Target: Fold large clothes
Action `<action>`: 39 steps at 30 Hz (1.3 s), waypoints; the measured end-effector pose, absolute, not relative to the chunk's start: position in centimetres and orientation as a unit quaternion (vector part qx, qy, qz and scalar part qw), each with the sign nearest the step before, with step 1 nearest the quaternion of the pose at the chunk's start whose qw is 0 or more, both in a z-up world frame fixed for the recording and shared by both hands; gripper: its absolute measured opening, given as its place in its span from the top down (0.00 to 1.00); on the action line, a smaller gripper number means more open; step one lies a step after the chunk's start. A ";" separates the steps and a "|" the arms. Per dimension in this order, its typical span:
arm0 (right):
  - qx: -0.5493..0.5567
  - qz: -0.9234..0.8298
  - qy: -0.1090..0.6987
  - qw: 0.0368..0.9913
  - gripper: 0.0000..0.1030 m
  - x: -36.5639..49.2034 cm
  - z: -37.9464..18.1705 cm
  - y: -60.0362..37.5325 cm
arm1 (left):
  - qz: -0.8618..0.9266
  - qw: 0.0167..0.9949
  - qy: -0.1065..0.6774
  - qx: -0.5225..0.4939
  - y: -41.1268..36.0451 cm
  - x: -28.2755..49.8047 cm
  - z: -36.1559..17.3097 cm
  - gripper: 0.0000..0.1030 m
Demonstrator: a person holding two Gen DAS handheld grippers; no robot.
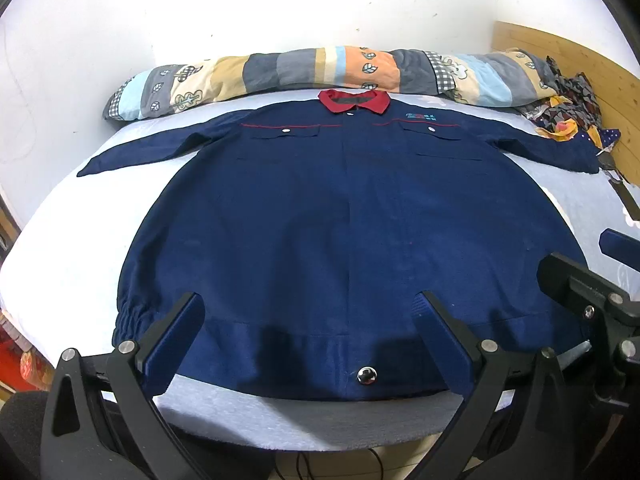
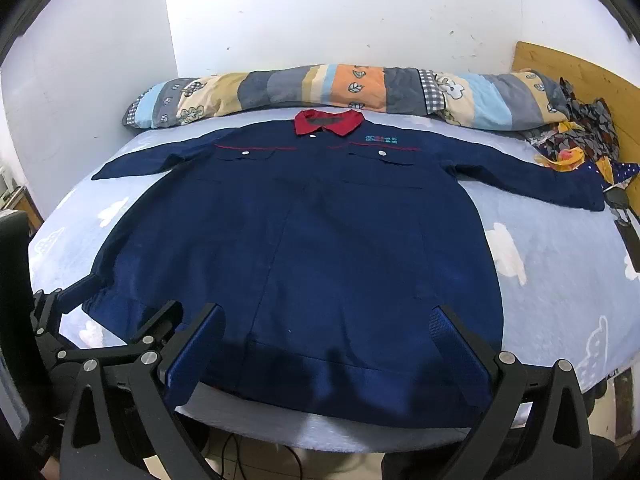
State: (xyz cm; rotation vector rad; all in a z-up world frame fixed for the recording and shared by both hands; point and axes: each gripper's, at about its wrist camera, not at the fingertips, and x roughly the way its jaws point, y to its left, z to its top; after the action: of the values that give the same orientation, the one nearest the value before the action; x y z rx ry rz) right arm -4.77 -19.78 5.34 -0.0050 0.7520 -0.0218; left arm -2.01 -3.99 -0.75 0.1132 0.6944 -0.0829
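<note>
My left fingers hang wide apart just above the near hem of the jacket, holding nothing; the silver snap on the waistband sits between them. My right fingers are spread just as wide over the same hem, a little further along, and they too are empty. In the left view the black frame of my right gripper shows at the right edge; in the right view my left gripper shows at the left edge, low beside the gathered elastic corner of the hem.

The jacket is dark blue and lies flat and face up on the bed, closed down the front, hem toward me and red collar at the far end. Both sleeves are stretched out sideways. Two chest pockets with silver snaps sit under a thin red line, and a small teal logo is stitched above one of them. The near hem reaches the edge of the mattress.

The bed is covered with a pale blue sheet printed with white clouds. Behind the collar a rolled striped quilt runs along the white wall, touching or nearly touching the collar. At the far right a heap of patterned cloth lies against a wooden headboard, near the end of one sleeve.

No box, bag or basket shows in either view.
</note>
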 end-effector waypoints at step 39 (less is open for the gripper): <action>-0.003 -0.024 0.382 0.924 0.00 -4.5 4.6 -20.2 | -0.062 0.930 0.363 0.014 -3.5 -1.7 0.7 0.00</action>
State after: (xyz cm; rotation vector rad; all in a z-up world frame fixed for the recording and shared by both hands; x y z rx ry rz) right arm -4.51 -20.23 4.61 -0.0069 0.7837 -0.0485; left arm -1.67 -3.51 0.66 0.0291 0.7427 -0.1261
